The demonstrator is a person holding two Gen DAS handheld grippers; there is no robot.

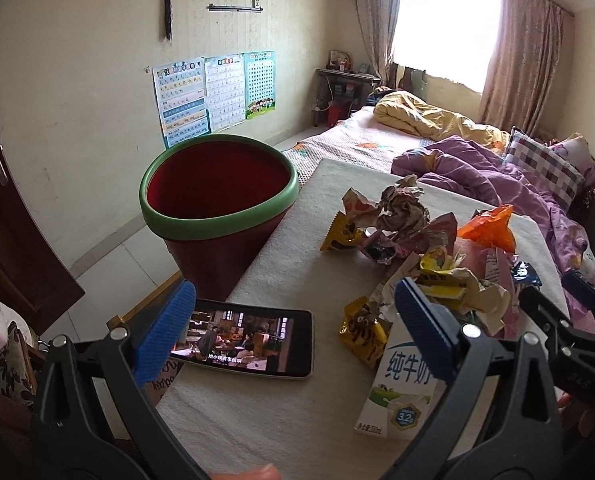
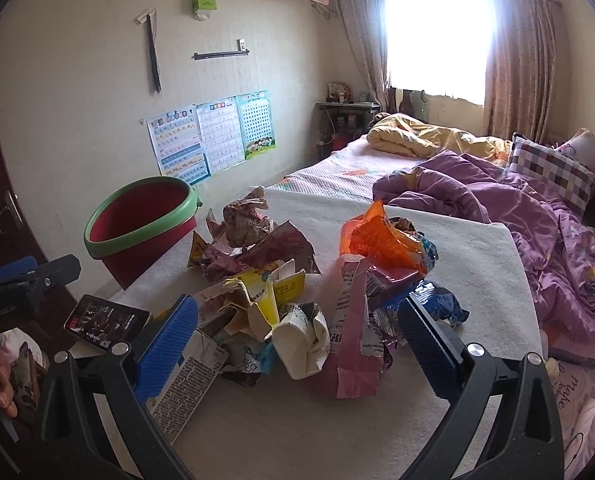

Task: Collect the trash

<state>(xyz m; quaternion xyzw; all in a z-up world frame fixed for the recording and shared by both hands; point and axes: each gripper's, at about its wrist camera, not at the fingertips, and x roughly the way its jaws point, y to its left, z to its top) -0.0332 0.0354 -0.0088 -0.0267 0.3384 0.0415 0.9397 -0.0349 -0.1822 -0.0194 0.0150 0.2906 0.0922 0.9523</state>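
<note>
A pile of trash lies on a white-covered table (image 1: 281,420): crumpled paper (image 1: 401,204), an orange bag (image 1: 487,228), yellow wrappers (image 1: 361,326) and a milk carton (image 1: 401,392). The pile also shows in the right wrist view, with the orange bag (image 2: 381,236), a crushed cream carton (image 2: 303,336) and a pink wrapper (image 2: 355,344). A red bin with a green rim (image 1: 217,204) stands off the table's left edge; it also shows in the right wrist view (image 2: 141,224). My left gripper (image 1: 293,332) is open above the phone. My right gripper (image 2: 297,344) is open around the near pile.
A phone (image 1: 249,336) playing video lies on the table near the left gripper. A bed with a purple quilt (image 2: 497,208) and a yellow quilt (image 2: 429,136) lies beyond the table. Posters (image 1: 213,92) hang on the far wall. A door (image 1: 1,216) is at the left.
</note>
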